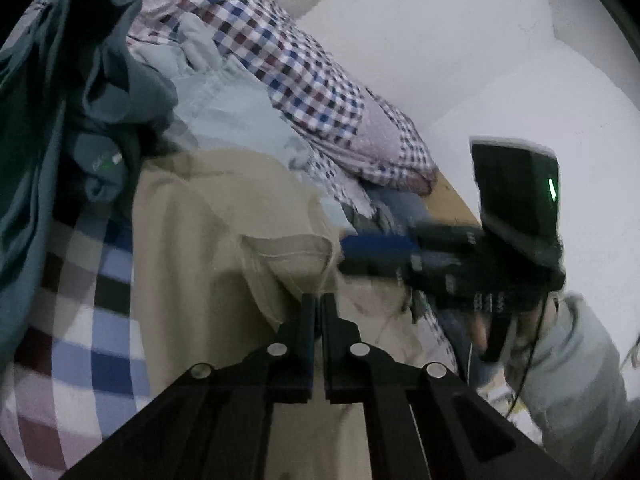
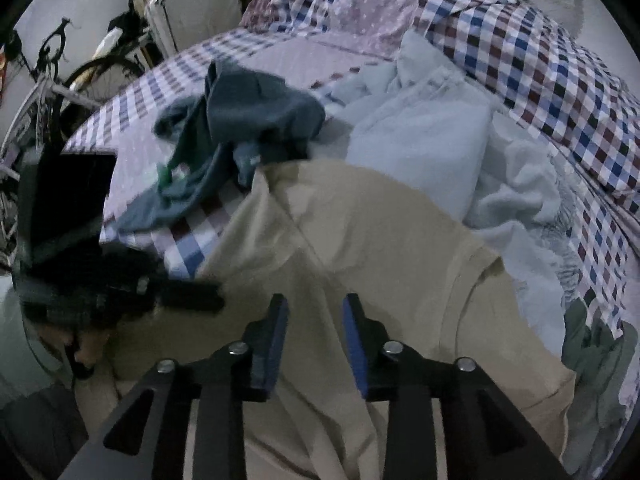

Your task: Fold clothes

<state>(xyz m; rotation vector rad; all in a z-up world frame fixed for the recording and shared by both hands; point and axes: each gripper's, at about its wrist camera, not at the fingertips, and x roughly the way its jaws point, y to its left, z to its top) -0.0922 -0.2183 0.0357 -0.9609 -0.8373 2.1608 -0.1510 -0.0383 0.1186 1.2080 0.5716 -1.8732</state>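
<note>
- Left wrist view: your left gripper has its fingers pressed together, apparently pinching a fold of the beige garment. The cloth rises just ahead of the tips, but the nip itself is hidden, so treat the hold as likely, not certain.
- Right wrist view: your right gripper has its blue-padded fingers spread, with beige cloth showing in the gap and nothing pinched. It sits over the beige garment's near part.
- Relative to the beige garment: it lies directly ahead of both sets of fingers, its body running away from you toward the teal garment and the pale blue garment, which touch its far edge.
- A sleeve reaches off to the right of the right gripper.
- Judgement: the left gripper is already engaged. The right is the free one and nearer the sleeve side, so the next grab falls to it.
- Beyond the garment: checked bedding all round; bicycle off to the left.
</note>
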